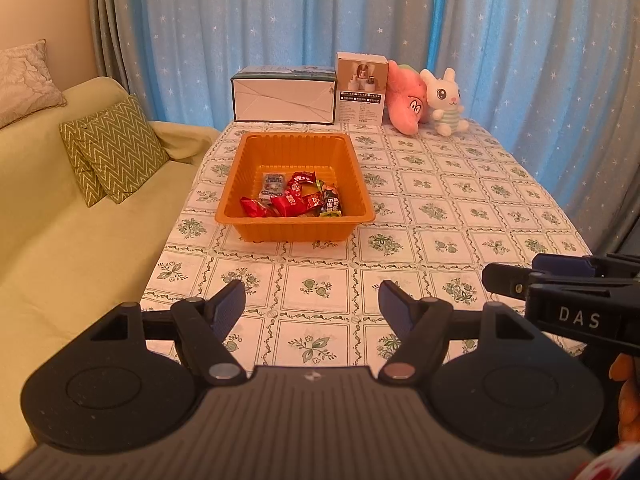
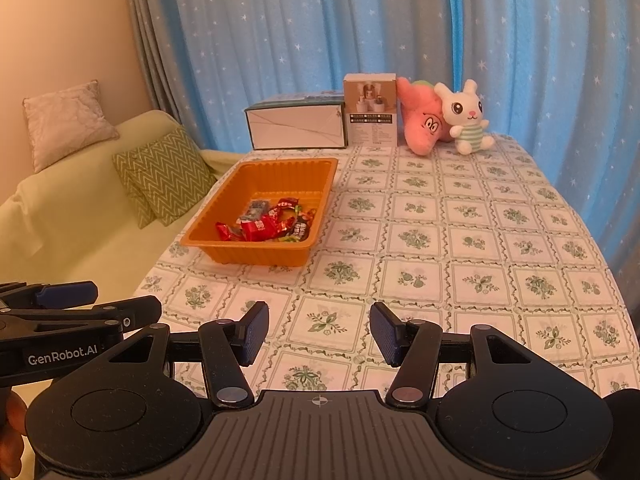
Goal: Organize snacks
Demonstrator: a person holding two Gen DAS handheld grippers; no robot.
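near the tray, on its sofa side of the cloth, i held the left gripper spread and empty; the right gripper was likewise. snacks lay inside the tray, none outside it, so i judged sorting done. only the right view showed my left gripper's label.

An orange tray sits flat on the table, near its left edge. It is a plastic box shape with an open top, ribbed walls and a wide rim. Inside it lies a small pile of snacks, pushed toward the near side. Most are in shiny red wrappers. One is a pale blue and white packet at the back of the pile. One dark packet lies at the right. The far half of the tray floor is bare.
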